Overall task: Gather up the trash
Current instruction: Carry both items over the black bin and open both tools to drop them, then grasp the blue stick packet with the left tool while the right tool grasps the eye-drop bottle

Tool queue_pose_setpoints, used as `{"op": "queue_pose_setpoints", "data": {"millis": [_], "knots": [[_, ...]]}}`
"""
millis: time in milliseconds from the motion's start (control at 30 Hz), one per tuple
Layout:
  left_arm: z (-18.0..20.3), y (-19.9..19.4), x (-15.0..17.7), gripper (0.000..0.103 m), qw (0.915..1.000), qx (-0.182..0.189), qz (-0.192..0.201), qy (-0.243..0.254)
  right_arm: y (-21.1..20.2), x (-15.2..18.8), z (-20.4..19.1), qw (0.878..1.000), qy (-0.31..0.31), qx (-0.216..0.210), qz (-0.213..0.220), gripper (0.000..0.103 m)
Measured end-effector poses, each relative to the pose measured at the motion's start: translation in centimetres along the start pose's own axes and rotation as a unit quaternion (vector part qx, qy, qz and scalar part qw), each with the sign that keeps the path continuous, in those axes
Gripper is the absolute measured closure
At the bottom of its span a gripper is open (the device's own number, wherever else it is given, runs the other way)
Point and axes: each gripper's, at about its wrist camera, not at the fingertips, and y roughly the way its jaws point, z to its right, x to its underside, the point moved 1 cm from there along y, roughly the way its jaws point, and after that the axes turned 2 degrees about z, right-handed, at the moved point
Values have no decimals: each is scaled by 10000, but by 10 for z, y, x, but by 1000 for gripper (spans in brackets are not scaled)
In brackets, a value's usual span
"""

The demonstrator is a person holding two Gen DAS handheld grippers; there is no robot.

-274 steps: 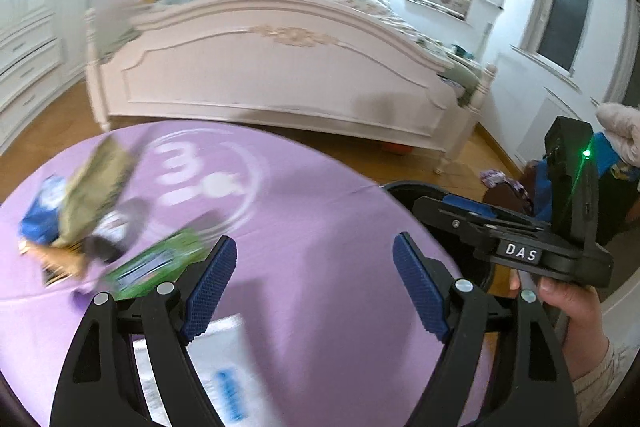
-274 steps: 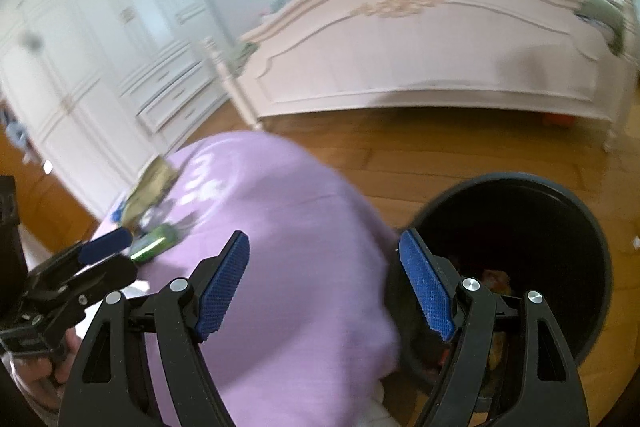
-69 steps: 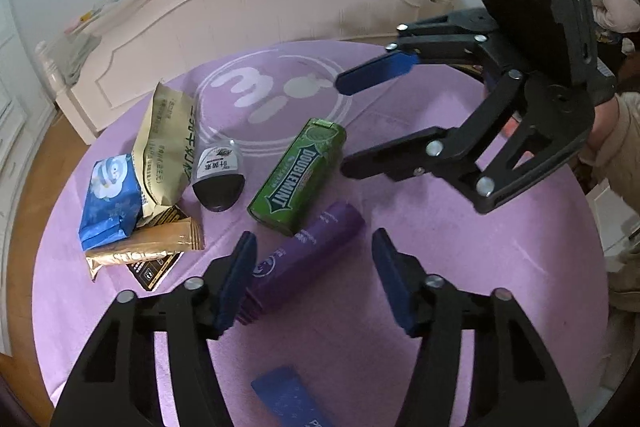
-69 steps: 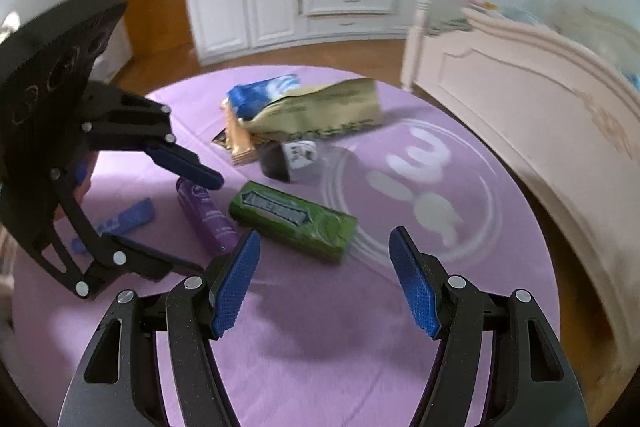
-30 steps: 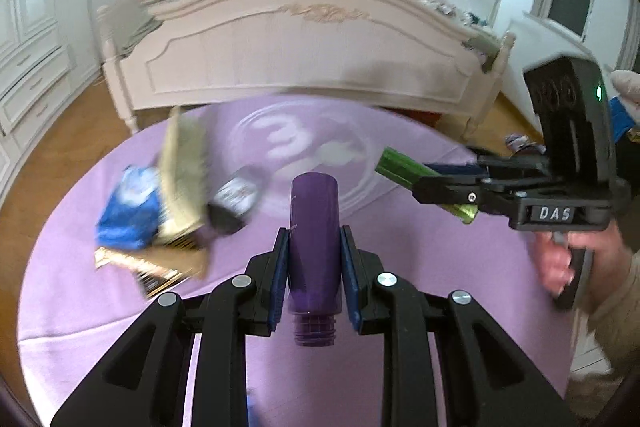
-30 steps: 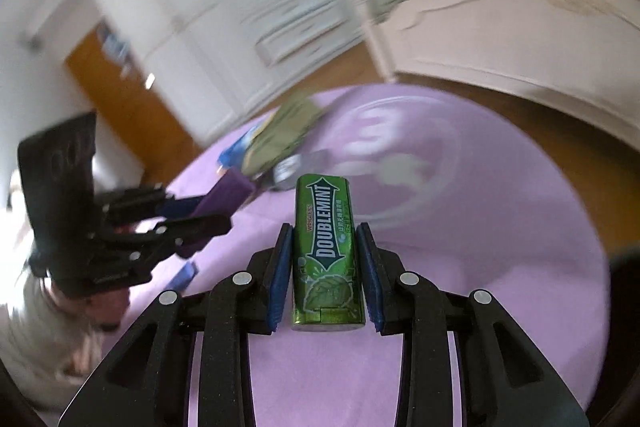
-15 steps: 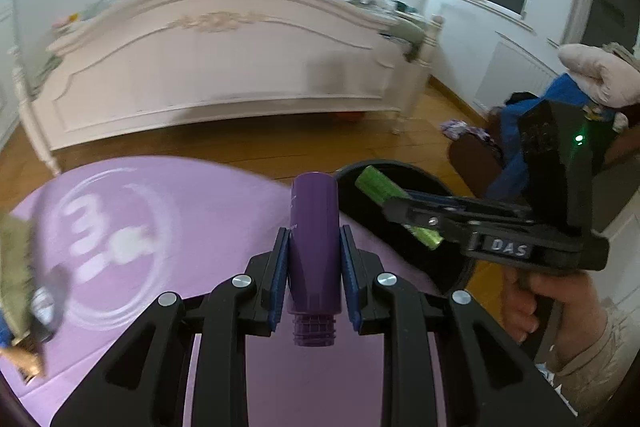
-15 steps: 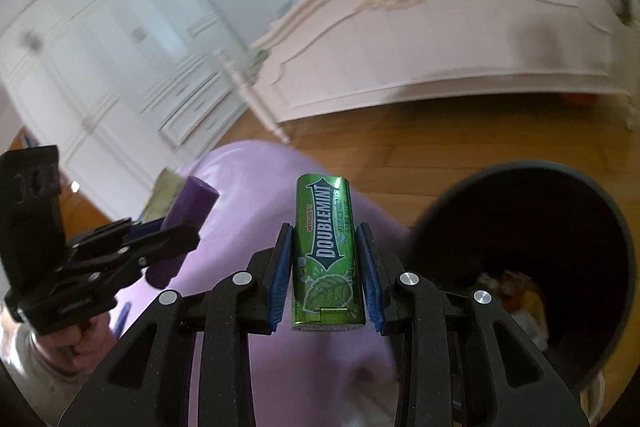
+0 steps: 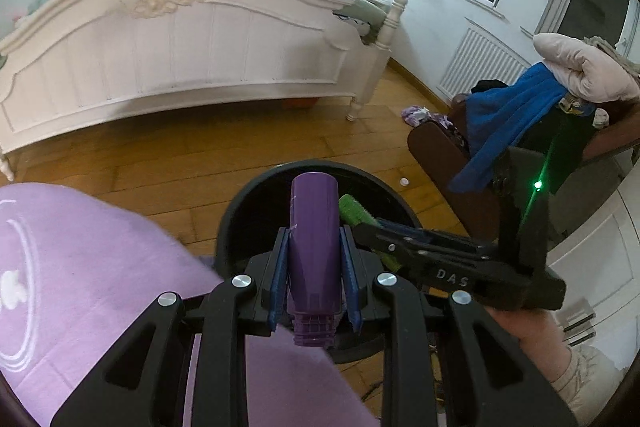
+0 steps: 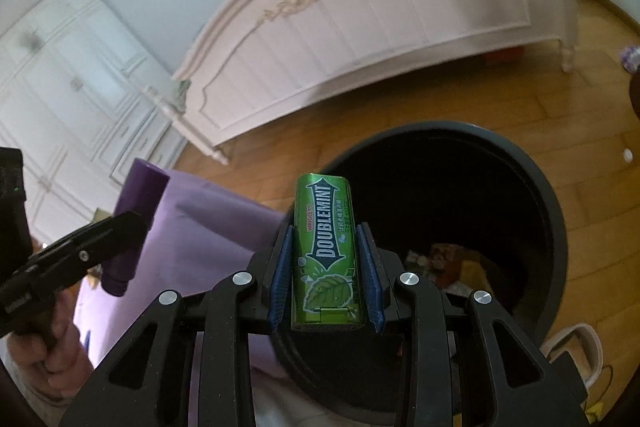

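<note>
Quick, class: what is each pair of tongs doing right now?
Left tongs: closed on the purple bottle.
Right tongs: closed on the green gum pack.

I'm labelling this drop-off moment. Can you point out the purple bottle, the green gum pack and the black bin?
purple bottle (image 9: 313, 227), left wrist view, middle of its body between the blue pads.
green gum pack (image 10: 327, 247), right wrist view, on the printed front.
black bin (image 10: 554, 223), right wrist view, right side of the rim.

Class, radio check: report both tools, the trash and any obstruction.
Left tool shut on purple plastic tube. Right tool shut on green Doublemint gum pack. Both near round black bin; nothing blocking.
</note>
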Motion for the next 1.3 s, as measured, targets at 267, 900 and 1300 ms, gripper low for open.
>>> {"op": "queue_pose_setpoints", "data": {"millis": [267,900,1300], "knots": [[14,20,-2,78,9998,78,-168,65,12,6,23,9997,228,89,-94,71],[23,21,-4,58,9993,-99,-147,336,13,7,29,9991,323,248,-131,59],[8,-28,8,58,9996,-215,173,112,8,2,-15,9999,-71,138,-50,59]]}}
